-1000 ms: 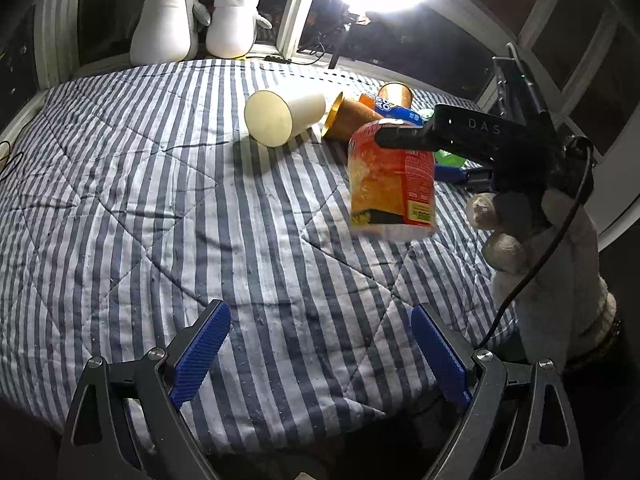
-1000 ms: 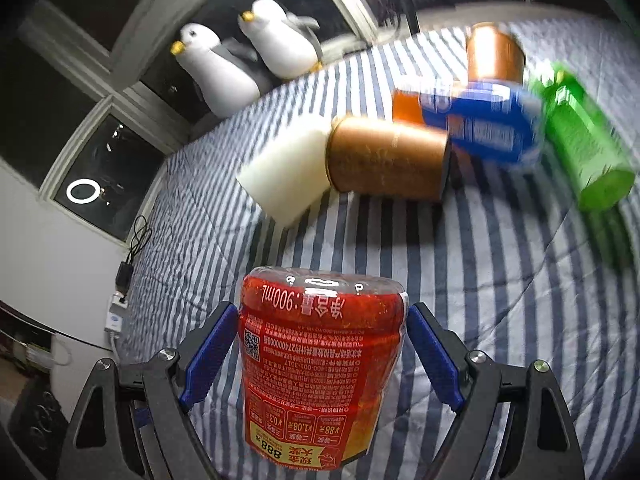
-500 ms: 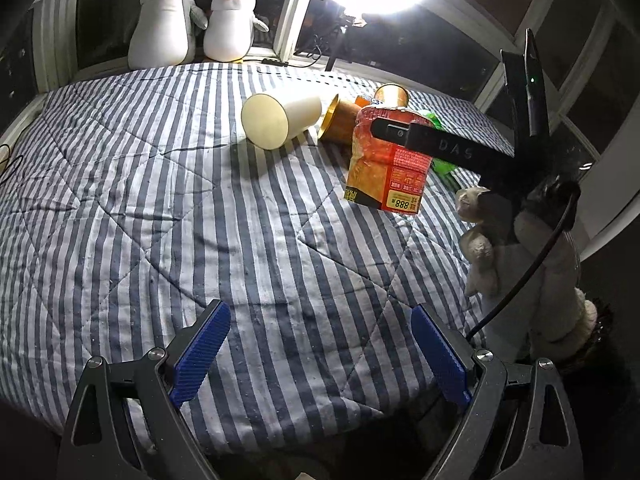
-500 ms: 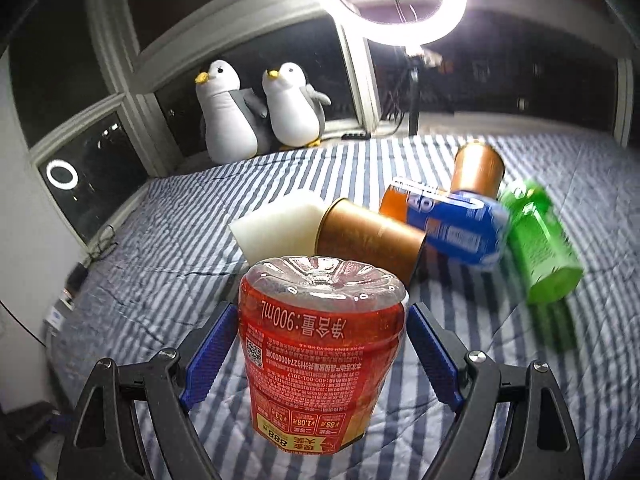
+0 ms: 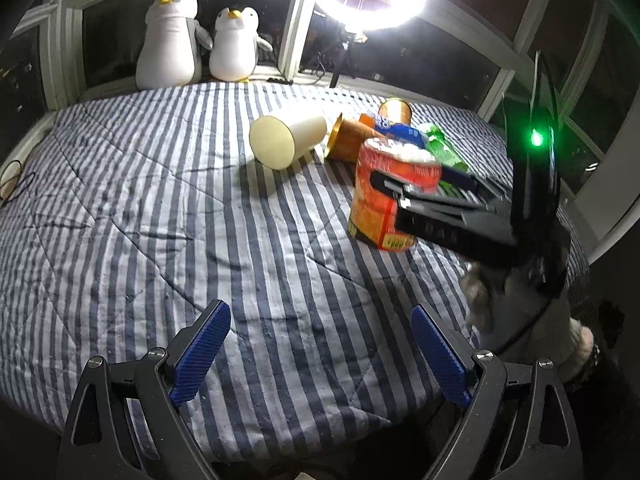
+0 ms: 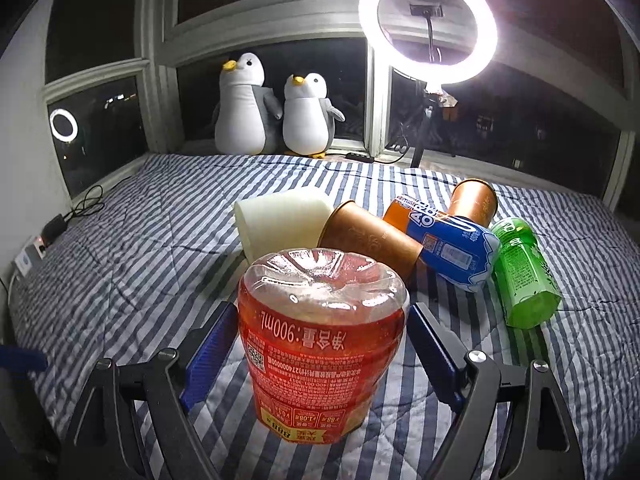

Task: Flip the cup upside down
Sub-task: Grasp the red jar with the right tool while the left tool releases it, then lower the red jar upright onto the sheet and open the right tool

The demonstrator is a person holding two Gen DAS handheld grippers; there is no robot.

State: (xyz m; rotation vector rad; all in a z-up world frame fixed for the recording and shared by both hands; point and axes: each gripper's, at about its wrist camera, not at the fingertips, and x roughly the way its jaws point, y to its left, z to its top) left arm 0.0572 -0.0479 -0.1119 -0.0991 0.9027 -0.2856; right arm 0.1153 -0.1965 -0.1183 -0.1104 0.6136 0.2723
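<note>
- Between the blue pads of the right gripper sits the red cup, a clear-bottomed container with a red label; the jaws are closed on its sides.
- Its ribbed base faces up and the label print reads inverted, so the flip itself looks done.
- From the left wrist view, the red cup appears to be touching or just above the striped bedspread; I cannot tell which.
- What seems left: seat it steadily on its mouth and let go.
- Beyond the right gripper lie a cream cup, two copper cups on their sides, a blue bottle and a green bottle.
- Well apart, the left gripper hangs open over bare bedspread, holding nothing.
</note>
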